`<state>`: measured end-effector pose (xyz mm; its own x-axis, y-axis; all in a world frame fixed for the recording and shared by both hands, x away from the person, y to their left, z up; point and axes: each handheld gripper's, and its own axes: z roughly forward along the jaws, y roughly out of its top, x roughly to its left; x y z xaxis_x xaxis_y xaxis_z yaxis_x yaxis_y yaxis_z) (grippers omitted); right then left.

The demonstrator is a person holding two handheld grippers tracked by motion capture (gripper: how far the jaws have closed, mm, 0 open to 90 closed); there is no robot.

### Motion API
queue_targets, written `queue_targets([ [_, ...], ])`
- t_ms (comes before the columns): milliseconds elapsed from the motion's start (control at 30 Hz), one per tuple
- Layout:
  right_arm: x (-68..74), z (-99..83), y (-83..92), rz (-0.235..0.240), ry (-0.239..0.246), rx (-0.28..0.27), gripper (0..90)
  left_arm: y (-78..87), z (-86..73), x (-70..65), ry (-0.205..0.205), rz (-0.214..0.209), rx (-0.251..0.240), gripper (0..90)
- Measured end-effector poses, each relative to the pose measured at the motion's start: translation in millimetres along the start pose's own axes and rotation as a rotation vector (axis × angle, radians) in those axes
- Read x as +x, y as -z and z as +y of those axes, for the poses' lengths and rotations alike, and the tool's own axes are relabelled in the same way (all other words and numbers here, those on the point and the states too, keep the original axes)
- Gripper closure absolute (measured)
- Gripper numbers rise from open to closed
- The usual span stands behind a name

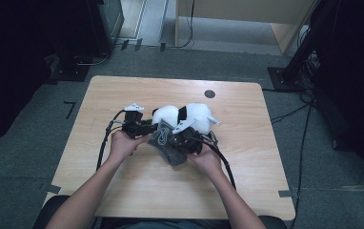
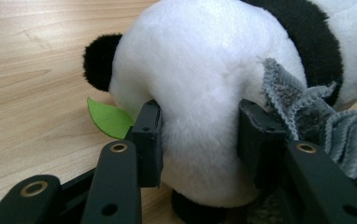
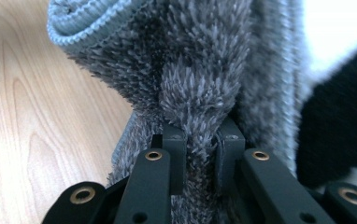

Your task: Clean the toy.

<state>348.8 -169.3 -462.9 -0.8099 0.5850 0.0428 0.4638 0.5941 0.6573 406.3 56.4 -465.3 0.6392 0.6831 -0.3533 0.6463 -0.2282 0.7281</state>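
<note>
Grippers (image 1: 158, 131) side by side — on panda (image 1: 189, 117), cloth (image 1: 166, 143)

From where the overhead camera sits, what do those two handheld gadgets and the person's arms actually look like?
Each hand carries black tongs: the left tongs and the right tongs. Each has a pale three-cornered plate on top and trails a black cable toward the person. Up close, the jaws are matte black bars with brass-ringed holes and flat rectangular pads. The forearms are bare, with no sleeves showing.

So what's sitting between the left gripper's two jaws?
The plush panda's white body, squeezed by the left gripper, in the left gripper view; grey cloth beside it.
</note>
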Motion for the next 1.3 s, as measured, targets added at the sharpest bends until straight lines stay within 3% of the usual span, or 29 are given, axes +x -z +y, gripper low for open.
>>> queue_targets([
  [200,-9.0,-11.6,13.2,-0.045,-0.007,0.016,79.1,-0.2,0.4,0.2,-0.007,0.002,0.003,56.2],
  [533,-27.0,-37.1,40.5,-0.061,-0.055,0.04,79.1,-2.1,1.0,-1.9,-0.013,0.004,0.005,56.5],
  [900,-56.3,-62.4,75.3,-0.067,-0.187,0.0,78.7,-3.5,2.0,-1.6,-0.006,0.002,0.0,56.5],
  [1067,-71.8,-73.0,92.5,-0.117,-0.266,-0.04,78.7,-3.6,1.9,-1.6,-0.007,0.003,-0.001,56.5],
  [1300,-95.2,-84.0,92.0,-0.132,-0.405,-0.085,78.8,-3.7,1.5,-1.1,-0.004,0.0,-0.004,56.4],
])
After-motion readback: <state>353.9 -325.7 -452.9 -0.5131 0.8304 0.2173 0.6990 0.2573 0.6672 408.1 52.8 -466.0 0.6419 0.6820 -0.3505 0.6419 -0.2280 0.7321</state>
